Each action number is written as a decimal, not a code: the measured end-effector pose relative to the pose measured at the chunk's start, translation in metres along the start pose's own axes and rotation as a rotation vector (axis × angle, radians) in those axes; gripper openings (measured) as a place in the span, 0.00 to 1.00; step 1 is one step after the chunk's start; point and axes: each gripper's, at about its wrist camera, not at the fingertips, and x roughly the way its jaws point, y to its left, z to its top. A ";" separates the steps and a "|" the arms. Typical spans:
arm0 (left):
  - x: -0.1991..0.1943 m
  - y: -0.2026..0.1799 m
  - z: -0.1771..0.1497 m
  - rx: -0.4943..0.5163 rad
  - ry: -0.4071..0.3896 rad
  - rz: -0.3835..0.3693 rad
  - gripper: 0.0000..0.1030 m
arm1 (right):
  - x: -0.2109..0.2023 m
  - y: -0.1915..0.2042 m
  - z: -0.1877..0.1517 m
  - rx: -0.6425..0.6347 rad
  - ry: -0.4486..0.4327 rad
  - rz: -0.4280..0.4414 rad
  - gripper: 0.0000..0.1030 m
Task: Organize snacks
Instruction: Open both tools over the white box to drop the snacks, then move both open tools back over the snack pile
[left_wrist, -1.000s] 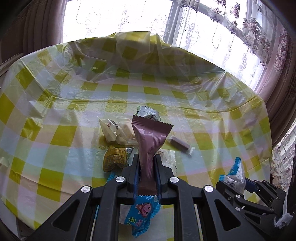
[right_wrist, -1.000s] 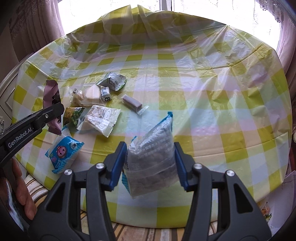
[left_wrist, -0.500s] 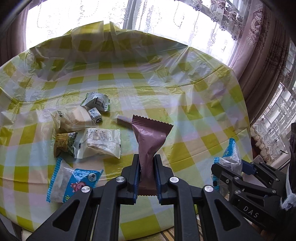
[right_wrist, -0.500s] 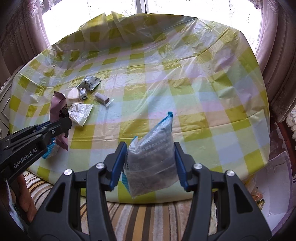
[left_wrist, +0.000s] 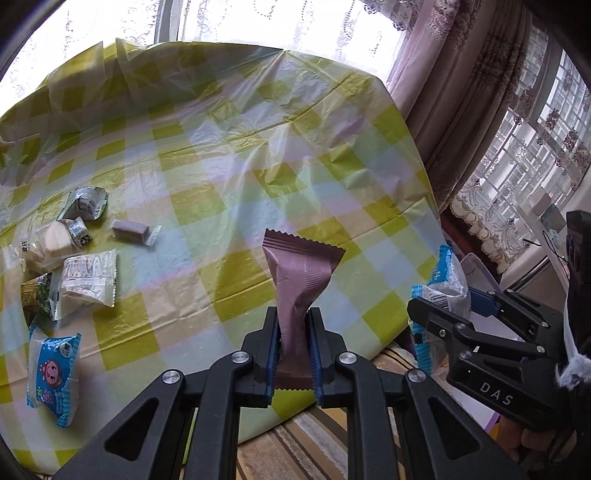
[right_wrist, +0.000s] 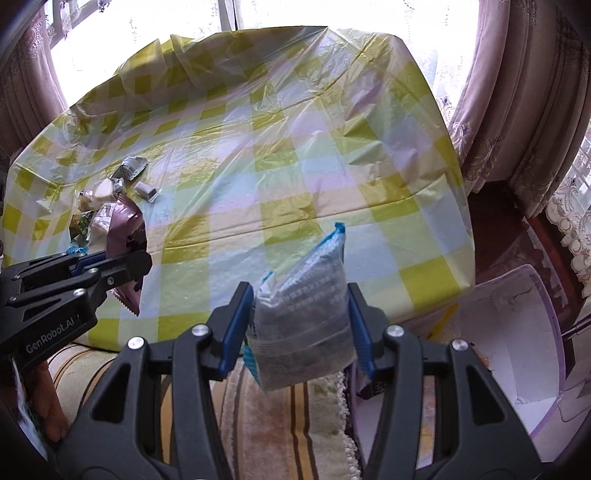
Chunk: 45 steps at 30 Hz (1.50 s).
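We see the table (left_wrist: 207, 192) under its yellow-and-white checked plastic cloth in both views, but only our right wrist view takes in the white bin (right_wrist: 517, 332) with a lilac rim on the floor beyond the table's right corner, beside the striped rug (right_wrist: 280, 417). Only our left wrist view shows the rest of the snacks clearly: the blue cartoon packet (left_wrist: 53, 373) near the table's front edge, the clear-wrapped white packet (left_wrist: 88, 282), the green-and-yellow packet (left_wrist: 37, 299), the pale wedge-shaped snack (left_wrist: 55, 242), the silver-green packet (left_wrist: 85, 203) and the small mauve bar (left_wrist: 129, 230), all clustered at the left.

Our left gripper (left_wrist: 293, 354) is clamped tight on the lower end of the brown wrapper (left_wrist: 299, 280), which stands upright over the table's front edge. Our right gripper (right_wrist: 301, 325) sits partly closed around the blue-edged clear packet (right_wrist: 306, 314), its pads pressing both sides, held past the table edge above the rug.

In the right wrist view the brown wrapper and left gripper hide part of the snack cluster. We read "GenRobot.AI" on the left gripper there, and "DAS" on the right gripper in the left view. Print on the packets is too small to read.
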 end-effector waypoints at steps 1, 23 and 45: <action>0.002 -0.005 0.001 0.009 0.012 -0.025 0.15 | 0.000 -0.006 -0.001 0.006 0.006 -0.008 0.53; 0.042 -0.100 -0.003 0.244 0.189 -0.255 0.15 | -0.007 -0.102 -0.024 0.120 0.057 -0.206 0.53; 0.056 -0.141 -0.011 0.315 0.254 -0.368 0.23 | -0.006 -0.136 -0.022 0.216 0.057 -0.271 0.61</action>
